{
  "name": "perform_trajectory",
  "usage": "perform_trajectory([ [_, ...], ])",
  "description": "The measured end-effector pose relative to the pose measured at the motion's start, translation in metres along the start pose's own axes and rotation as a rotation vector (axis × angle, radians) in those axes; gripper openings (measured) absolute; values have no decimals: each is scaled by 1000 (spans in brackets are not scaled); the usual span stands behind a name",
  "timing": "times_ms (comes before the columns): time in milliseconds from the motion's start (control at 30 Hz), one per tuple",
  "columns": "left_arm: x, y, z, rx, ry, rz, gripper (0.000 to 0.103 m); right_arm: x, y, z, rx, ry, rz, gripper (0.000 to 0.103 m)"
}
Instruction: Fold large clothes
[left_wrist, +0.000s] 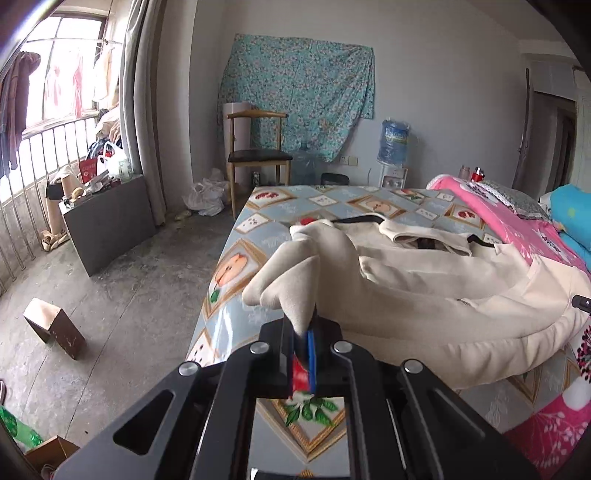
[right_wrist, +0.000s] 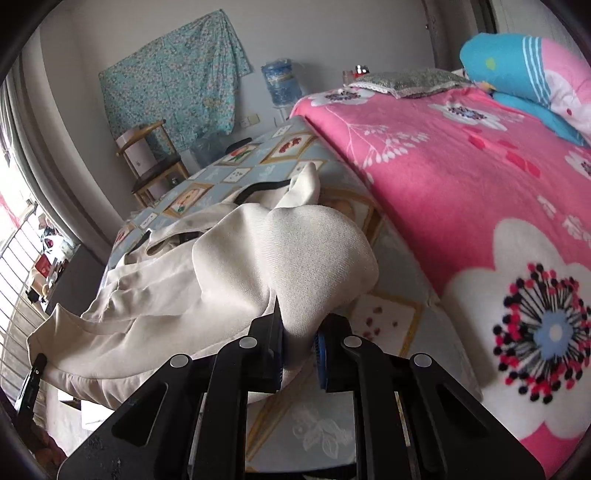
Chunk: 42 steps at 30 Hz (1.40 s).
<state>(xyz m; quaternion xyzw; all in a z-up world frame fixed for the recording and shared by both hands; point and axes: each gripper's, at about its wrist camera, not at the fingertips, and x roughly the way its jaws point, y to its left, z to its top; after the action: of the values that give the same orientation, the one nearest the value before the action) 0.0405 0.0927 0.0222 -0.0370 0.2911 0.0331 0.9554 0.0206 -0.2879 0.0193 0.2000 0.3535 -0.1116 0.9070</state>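
Black two-finger left gripper (left_wrist: 304, 341) is pinching a peaked corner of the cream woven jacket (left_wrist: 424, 280), jaws pressed together on the cloth. Black right gripper (right_wrist: 299, 341) is clamping another bunched fold of it. Most of the jacket is lying on the blue patterned tablecloth (left_wrist: 236, 266), beside the pink flowered blanket (right_wrist: 424, 155). Judging by this, both corners should be lifting level, keeping the fabric taut before folding over.

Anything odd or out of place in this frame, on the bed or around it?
A brown box lies tipped over on the floor left of the bed. The cream garment is bunched, both grippers pinching it, as expected mid-fold.
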Motion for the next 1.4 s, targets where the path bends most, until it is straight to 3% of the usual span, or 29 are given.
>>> perform_trajectory([
  [167,33,26,-36,-102,236,-64,15,20,-28,-27,34,110,8,26],
  [200,36,32,-40,-137,262,-88,19,21,-33,-31,48,131,10,33],
  [300,28,52,-40,-228,257,-165,29,6,-44,-32,63,110,-41,58],
  [333,23,56,-39,-240,248,-166,32,-4,-47,-29,59,77,-91,62],
  [400,10,62,-39,-232,204,-116,38,-20,-55,-26,53,28,-197,63],
  [500,-2,69,-31,-213,164,-91,45,-37,-61,-21,72,-14,-228,63],
  [567,-5,64,-25,-187,144,-100,50,-41,-46,-18,34,-31,-199,65],
  [667,-1,45,-18,-130,143,-127,56,-33,-8,-21,-51,-5,-75,70],
  [867,37,-2,-13,-35,255,-166,59,9,79,-32,-233,136,181,79],
  [1000,54,-13,-12,-11,242,-146,59,31,125,-43,-383,207,211,79],
  [1067,59,-16,-10,30,213,-103,59,40,143,-50,-459,221,177,77],
  [1133,68,-18,-8,76,200,-51,59,47,154,-56,-509,252,160,67],
  [1200,79,-20,-9,112,208,-28,46,59,158,-61,-530,291,148,56],
  [1267,89,-21,-11,144,234,-25,36,71,157,-64,-531,322,124,36],
  [1300,94,-22,-12,157,242,-29,28,75,156,-65,-522,333,128,19],
  [1333,96,-22,-13,167,242,-32,25,77,154,-64,-507,338,137,8],
  [1400,96,-22,-13,178,231,-29,9,73,151,-62,-484,323,152,5],
])
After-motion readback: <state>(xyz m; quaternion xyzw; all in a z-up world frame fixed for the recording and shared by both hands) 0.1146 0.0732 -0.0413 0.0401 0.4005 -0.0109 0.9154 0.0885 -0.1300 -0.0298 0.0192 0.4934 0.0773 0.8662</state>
